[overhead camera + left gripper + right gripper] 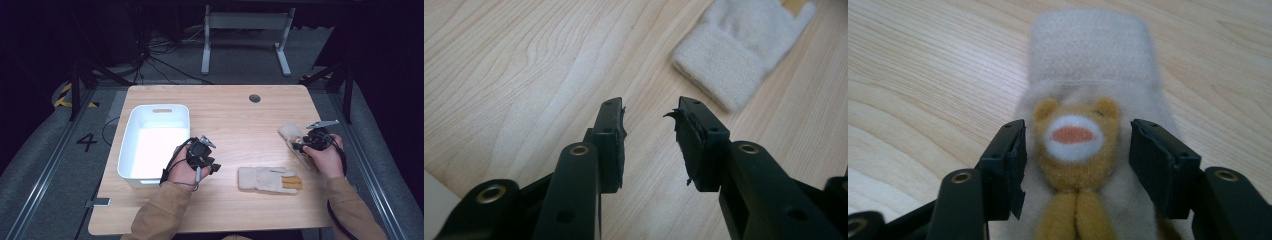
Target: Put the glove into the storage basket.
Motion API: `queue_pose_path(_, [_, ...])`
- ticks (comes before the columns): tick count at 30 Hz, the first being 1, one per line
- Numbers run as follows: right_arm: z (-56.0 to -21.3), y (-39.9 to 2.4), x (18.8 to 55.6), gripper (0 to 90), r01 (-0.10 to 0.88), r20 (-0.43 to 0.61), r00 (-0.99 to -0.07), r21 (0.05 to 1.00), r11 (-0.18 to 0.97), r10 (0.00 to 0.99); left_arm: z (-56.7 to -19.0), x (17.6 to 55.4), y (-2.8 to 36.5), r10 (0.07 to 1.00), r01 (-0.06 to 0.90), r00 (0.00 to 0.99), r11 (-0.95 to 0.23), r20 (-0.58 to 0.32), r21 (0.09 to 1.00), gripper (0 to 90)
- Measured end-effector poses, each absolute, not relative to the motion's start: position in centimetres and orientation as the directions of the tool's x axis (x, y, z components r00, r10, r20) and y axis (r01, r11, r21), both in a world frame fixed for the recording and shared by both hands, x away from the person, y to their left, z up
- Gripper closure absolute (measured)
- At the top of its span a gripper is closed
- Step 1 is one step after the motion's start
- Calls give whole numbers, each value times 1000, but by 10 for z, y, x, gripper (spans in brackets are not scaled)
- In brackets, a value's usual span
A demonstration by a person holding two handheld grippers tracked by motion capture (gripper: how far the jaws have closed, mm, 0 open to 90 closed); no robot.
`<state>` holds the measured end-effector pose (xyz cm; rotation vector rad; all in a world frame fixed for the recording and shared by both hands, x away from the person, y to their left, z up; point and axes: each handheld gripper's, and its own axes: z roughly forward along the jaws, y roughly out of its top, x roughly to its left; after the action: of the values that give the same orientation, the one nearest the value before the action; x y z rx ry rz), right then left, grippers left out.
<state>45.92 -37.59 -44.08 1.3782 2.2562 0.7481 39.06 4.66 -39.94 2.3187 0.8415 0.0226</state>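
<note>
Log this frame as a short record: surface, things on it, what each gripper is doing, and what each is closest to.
surface: wooden table
bin: white tub, left side of table, looks empty
glove 1: cream glove lying flat near the front middle
glove 2: cream glove with bear face, right side of table
left gripper: open, nothing between the jaws, pointing toward glove 1
right gripper: open, jaws either side of the bear face, not pressing it

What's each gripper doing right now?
Left gripper: open, empty, over bare table.
Right gripper: open, jaws either side of the bear glove, not gripping.
</note>
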Motion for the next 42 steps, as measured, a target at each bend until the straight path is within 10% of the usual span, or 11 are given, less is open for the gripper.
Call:
queue_pose_path(13, [-444, -372, 457, 620, 692, -50, -423, 626, 358, 905, -402, 391, 44, 568, 561, 799, -586, -197, 585, 631])
queue_pose_path(42, [-387, -361, 415, 635, 548, -39, -592, 713, 438, 805, -391, 396, 40, 539, 532, 818, -577, -201, 620, 601])
